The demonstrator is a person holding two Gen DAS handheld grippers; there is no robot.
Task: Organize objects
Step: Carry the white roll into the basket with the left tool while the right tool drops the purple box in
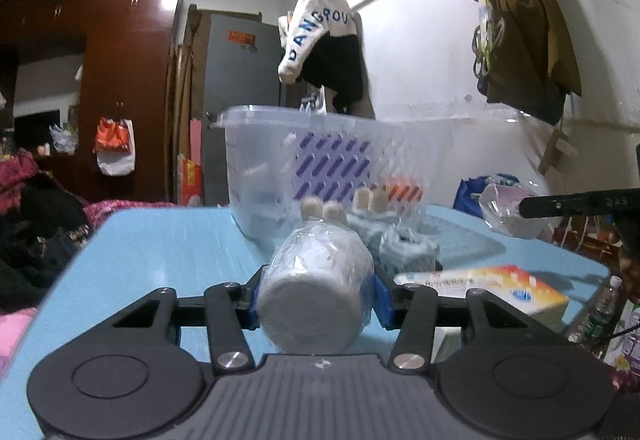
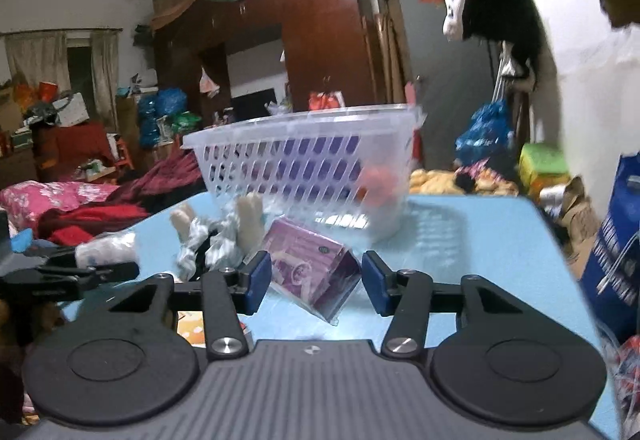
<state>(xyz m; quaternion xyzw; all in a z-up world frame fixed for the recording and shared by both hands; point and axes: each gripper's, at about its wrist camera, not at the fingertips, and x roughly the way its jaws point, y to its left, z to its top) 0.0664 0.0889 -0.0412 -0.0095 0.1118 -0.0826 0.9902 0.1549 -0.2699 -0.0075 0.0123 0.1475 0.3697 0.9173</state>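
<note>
Our left gripper [image 1: 316,298] clamps a wrapped white roll [image 1: 316,292] above the blue tabletop [image 1: 160,244]. Our right gripper [image 2: 316,282] holds a purple packet [image 2: 310,272] before the basket [image 2: 304,159].

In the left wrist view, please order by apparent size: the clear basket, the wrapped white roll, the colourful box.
1. clear basket
2. wrapped white roll, very near the camera, so its size is exaggerated
3. colourful box

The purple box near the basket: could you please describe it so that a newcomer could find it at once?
Start at the light blue table and find the clear slotted basket on it. Just in front of that, a plastic-wrapped purple box sits tilted between the right claw pads. It is the only purple, flat-sided pack; its neighbours are pale bundles.
</note>
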